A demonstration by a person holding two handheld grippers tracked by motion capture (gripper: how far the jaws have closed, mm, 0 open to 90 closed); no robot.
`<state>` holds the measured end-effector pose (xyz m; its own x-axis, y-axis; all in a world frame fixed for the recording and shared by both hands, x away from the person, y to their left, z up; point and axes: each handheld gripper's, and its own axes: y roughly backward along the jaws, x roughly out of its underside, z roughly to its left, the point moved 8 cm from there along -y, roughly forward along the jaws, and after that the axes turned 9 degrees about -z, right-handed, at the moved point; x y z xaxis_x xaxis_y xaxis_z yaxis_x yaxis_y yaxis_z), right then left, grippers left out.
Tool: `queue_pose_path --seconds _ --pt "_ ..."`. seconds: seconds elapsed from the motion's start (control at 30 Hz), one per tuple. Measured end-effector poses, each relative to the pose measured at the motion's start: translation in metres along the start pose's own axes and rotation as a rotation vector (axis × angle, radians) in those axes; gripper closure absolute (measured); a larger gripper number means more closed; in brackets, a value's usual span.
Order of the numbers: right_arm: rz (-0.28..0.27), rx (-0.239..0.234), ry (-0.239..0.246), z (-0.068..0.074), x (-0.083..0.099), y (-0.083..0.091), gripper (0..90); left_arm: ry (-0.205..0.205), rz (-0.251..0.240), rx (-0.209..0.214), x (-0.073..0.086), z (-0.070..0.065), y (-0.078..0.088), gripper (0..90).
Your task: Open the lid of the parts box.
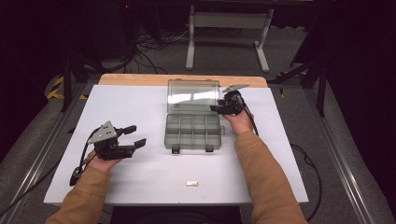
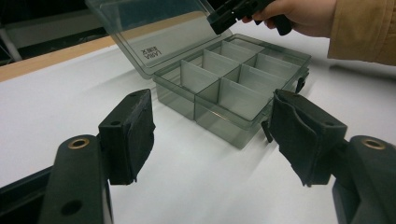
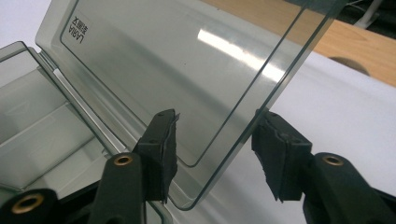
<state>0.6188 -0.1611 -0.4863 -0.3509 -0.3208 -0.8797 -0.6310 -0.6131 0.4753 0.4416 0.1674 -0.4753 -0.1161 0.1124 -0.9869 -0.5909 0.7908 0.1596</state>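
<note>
A smoky clear box (image 1: 192,132) is set on the white sheet (image 1: 140,172) near the far edge of the table (image 1: 140,79), a little right of the middle, with its two latches turned toward the person. The base is divided into small compartments, in which no contents can be made out. Its lid (image 1: 193,95) is raised on the far hinge and stands tilted back.

The right gripper (image 1: 223,108) is held at the right side of the lid, near the far right corner of the box. In the right gripper view the lid's (image 3: 154,79) side edge and rounded corner are seen between the jaws, which are parted; the left pad (image 3: 164,149) lies at or just beside the lid's face and the right pad (image 3: 275,154) is seen apart from it. The lid is not clamped.

The left gripper (image 1: 133,136) is held over the sheet at the left, well apart from the box, with its jaws turned toward the box. The jaws are spread moderately wide and nothing is held between them; in the left gripper view the box (image 2: 233,84) is seen beyond them.

A small pale block (image 1: 192,183) lies near the sheet's near edge, in front of the box.
</note>
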Motion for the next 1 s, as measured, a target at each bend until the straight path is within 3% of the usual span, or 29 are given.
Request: queue_pose_path --seconds 0.43,0.67,1.0 --pt "0.014 -0.011 -0.044 -0.001 0.005 -0.003 43.9 0.009 -0.003 0.003 0.0 0.0 0.0 30.3" --pt "0.003 -0.019 -0.071 -0.001 0.002 0.004 40.3 0.027 -0.017 0.006 -0.001 0.001 0.0 28.5" --pt "-0.034 -0.049 -0.005 0.023 -0.018 0.028 33.1 0.028 -0.033 0.004 -0.004 0.002 0.004 25.7"
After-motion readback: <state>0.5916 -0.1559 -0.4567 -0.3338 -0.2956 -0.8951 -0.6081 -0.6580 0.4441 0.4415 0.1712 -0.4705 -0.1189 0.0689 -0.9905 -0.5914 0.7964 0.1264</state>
